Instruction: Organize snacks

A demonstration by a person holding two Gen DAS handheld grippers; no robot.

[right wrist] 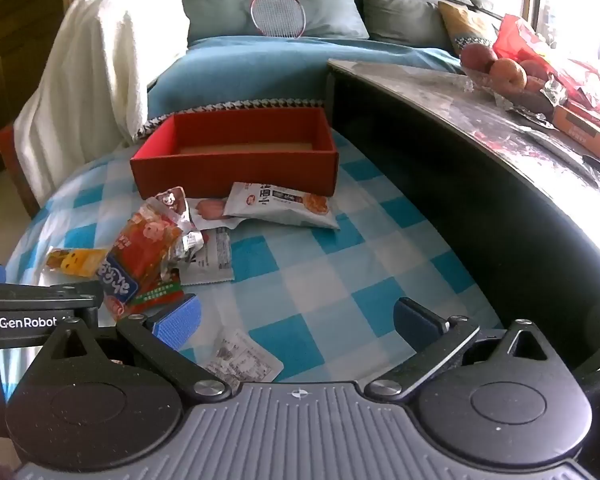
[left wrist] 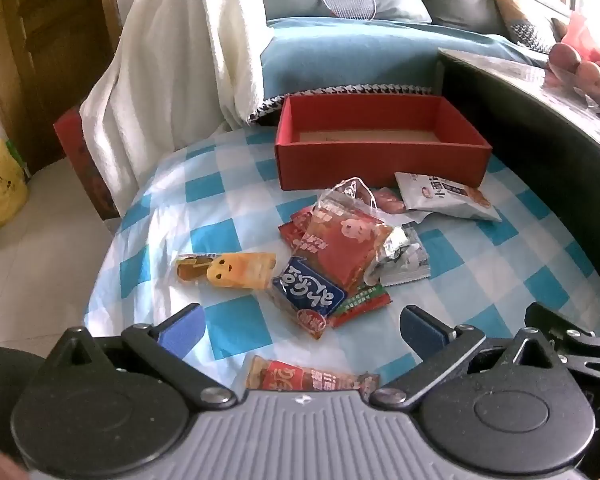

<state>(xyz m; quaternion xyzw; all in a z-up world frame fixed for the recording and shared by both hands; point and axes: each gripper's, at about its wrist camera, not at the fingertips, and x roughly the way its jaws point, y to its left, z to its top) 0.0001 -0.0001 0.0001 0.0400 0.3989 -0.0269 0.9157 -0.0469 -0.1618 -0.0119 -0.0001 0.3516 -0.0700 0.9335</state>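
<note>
An empty red box (left wrist: 380, 156) (right wrist: 236, 168) stands at the far side of a blue-checked cloth. A pile of snack packets lies in front of it: a red packet (left wrist: 344, 240) (right wrist: 148, 248), a blue-labelled packet (left wrist: 312, 292) (right wrist: 118, 280), a yellow packet (left wrist: 236, 270) (right wrist: 78, 262), a white packet (left wrist: 444, 196) (right wrist: 284, 204). A red-orange packet (left wrist: 312, 378) lies just below my left gripper (left wrist: 300, 324), which is open and empty. My right gripper (right wrist: 296, 320) is open and empty above a clear packet (right wrist: 242, 356).
A dark table (right wrist: 480, 208) with fruit (right wrist: 504, 68) rises along the right. A sofa with a blue cover (left wrist: 360, 52), a white blanket (left wrist: 172, 72) and a badminton racket (right wrist: 278, 12) lie behind. The cloth's left edge (left wrist: 112, 248) drops to the floor.
</note>
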